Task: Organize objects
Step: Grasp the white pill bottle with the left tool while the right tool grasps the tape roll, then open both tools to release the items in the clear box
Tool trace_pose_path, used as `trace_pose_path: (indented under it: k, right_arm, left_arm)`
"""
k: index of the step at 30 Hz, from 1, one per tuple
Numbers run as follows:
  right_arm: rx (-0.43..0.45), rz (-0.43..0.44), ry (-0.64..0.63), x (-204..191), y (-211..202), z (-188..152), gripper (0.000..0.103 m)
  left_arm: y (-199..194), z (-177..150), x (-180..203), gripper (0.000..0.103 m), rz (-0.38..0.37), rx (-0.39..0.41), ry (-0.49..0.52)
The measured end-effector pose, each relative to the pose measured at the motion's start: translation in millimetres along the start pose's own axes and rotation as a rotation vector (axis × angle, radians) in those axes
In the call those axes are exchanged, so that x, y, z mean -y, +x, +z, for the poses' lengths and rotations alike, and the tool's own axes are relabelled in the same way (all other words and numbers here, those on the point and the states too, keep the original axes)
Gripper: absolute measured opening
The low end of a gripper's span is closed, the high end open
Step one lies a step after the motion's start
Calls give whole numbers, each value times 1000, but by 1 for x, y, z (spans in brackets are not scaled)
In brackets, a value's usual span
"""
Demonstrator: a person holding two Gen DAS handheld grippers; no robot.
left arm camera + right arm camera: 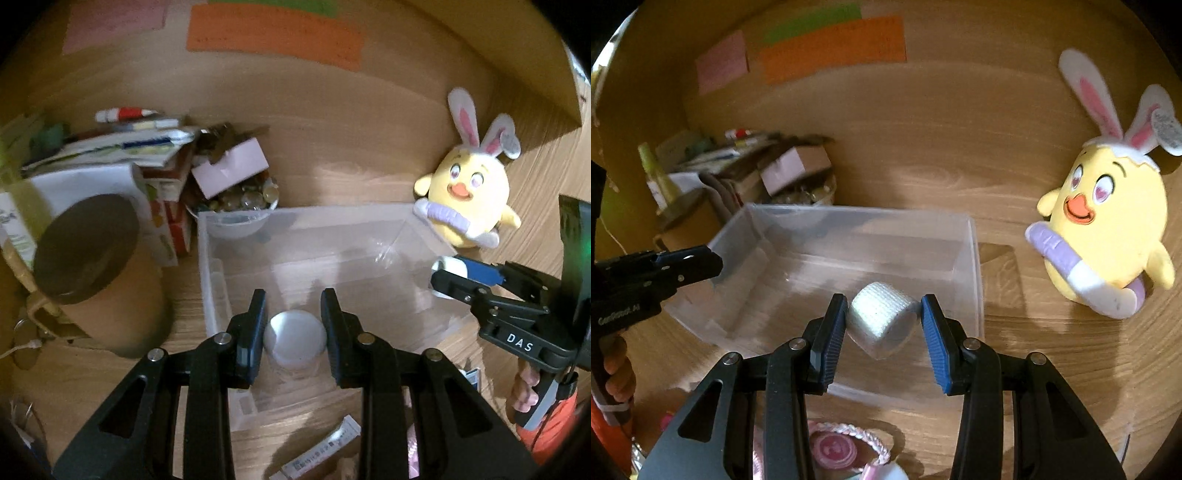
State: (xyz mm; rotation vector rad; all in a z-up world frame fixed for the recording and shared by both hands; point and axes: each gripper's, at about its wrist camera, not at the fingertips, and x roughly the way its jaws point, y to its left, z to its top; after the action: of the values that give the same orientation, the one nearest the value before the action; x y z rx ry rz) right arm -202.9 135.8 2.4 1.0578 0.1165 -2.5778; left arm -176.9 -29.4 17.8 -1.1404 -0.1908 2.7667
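Above a clear plastic bin (971,258) on a cluttered wooden desk (1034,350), the right claw (884,321) grips a white gauze roll (881,317) over the bin's near corner, while the left claw (294,325) brackets a white round-lidded jar (294,341); whether its pads (255,332) actually pinch the lid cannot be told. Released here, the roll would likely catch the rim and tumble onto the desk beside the yellow bunny-eared plush (1108,229), and both claws crowding one small bin risk a collision.
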Motion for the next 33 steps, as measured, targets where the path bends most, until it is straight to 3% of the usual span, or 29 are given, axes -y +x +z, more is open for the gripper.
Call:
trace_pose_path:
  k: [10, 15, 23, 27, 33]
  right_arm:
    - [-67, -3, -42, -8, 19, -6, 38]
    - [-57, 4, -44, -10, 8, -5, 46]
    - [48, -39, -48, -8, -40, -10, 66]
    - [85, -55, -37, -4, -64, -22, 74]
    - [72, -46, 23, 9, -78, -52, 75]
  left_arm:
    - [10, -5, 4, 31, -1, -48, 25]
    - [-6, -7, 9, 58, 19, -9, 37]
    - [-47, -22, 19, 88, 59, 75, 83]
    - [-64, -39, 18, 91, 67, 81, 99]
    - [-70, -67, 15, 94, 84, 42, 115]
